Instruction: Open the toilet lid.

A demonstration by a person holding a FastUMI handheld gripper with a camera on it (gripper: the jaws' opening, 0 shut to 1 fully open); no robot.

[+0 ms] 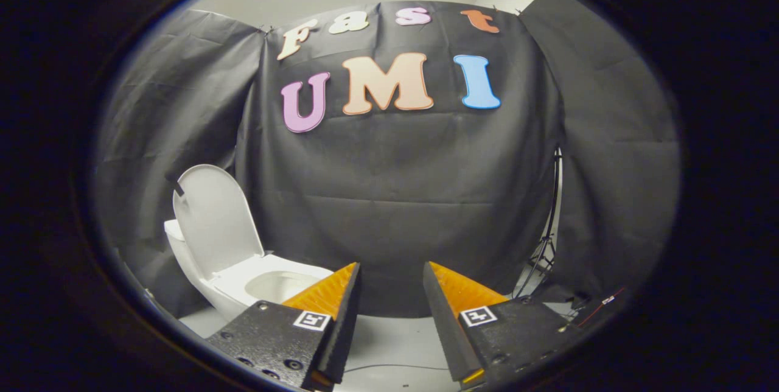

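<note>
You're holding the gripper [391, 270] with its jaws parted and nothing between them. The toilet [240, 285] is sitting beyond and left of the fingers, well apart, and its lid [214, 212] is already standing upright, long axis vertical, against the cloth. One toilet, one lid, one gripper.

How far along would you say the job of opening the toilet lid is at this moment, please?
It looks done: the lid stands upright against the cistern, leaving the seat and bowl exposed. Nothing is in hand: the gripper is open, its fingers apart with nothing between them, clear of the toilet, which sits off to their left. Nothing appears left except backing away.
</note>
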